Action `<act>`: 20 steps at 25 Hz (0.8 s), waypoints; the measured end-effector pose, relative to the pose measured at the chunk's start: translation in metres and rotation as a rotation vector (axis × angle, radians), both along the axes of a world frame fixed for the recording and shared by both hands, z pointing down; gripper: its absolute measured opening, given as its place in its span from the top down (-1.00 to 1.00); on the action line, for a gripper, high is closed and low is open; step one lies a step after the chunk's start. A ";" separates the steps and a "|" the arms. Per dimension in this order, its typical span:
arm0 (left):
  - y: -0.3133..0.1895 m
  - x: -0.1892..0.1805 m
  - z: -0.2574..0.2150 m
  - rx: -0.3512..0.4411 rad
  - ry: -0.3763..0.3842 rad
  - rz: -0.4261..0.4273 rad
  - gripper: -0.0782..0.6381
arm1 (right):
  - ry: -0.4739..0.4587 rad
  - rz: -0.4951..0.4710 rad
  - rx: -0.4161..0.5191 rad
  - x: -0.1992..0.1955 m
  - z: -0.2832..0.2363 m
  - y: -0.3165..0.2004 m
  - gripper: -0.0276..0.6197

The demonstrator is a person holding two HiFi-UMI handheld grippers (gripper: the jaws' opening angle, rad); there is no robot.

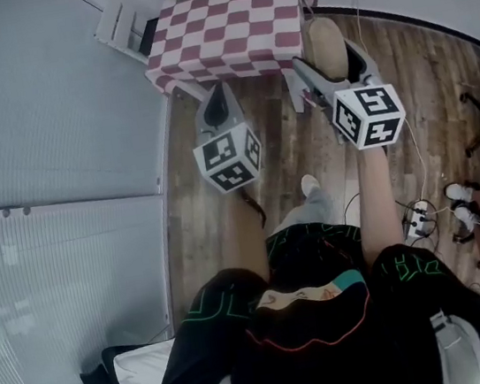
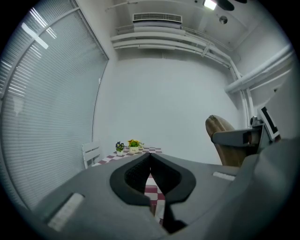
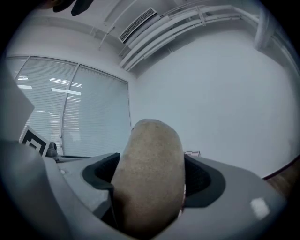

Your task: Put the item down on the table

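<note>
**Desk:** What does the right gripper (image 1: 335, 69) hold?

**Photographer:** A tan, rounded oblong item (image 3: 149, 178). The right gripper view shows both dark jaw pads pressed against its sides, and the item stands upright between them, its blunt end rising above the jaws. I cannot tell what it is made of.

**Desk:** Where is the item in relation to the table (image 1: 233, 26)?

**Photographer:** It is off the table and up in the gripper. In the head view it appears just beside the near right corner of the red-and-white checked cloth, over the wooden floor (image 1: 279, 154).

**Desk:** And the left gripper (image 2: 150, 159)?

**Photographer:** Its jaws are pressed together, tip to tip, with nothing between them. It points toward the table's near edge, level with the right gripper, and each gripper carries its marker cube, left (image 1: 229, 157) and right (image 1: 369, 115).

**Desk:** What is on the table?

**Photographer:** Two small potted plants stand at the far edge, one with yellow flowers (image 2: 134, 144) and a darker one (image 2: 120, 147) just beside it. The rest of the cloth is bare.

**Desk:** And the surroundings?

**Photographer:** A white chair (image 1: 117, 24) stands at the table's left. Window blinds (image 1: 53, 259) run along the left side of the room. A power strip (image 1: 419, 224) lies on the floor to the right, near another person's white shoes (image 1: 459, 194).
</note>
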State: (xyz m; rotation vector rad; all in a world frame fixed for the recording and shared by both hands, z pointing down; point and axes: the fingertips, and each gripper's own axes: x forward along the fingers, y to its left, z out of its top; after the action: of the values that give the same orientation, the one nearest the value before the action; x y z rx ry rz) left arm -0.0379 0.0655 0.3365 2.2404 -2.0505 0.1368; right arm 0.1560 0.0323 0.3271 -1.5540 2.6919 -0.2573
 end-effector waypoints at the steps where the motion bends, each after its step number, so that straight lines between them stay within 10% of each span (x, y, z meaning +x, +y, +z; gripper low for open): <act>1: -0.006 -0.003 0.002 -0.001 0.004 -0.002 0.76 | 0.007 -0.008 0.001 -0.006 0.000 -0.007 -0.37; 20: -0.105 -0.044 0.029 -0.011 0.132 -0.077 0.76 | 0.128 -0.145 -0.019 -0.063 -0.003 -0.110 -0.37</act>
State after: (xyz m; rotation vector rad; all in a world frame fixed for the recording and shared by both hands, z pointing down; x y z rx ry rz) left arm -0.0818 -0.0398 0.3654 2.0997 -2.0580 -0.0059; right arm 0.0929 -0.0775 0.3244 -1.4278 2.9138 -0.1940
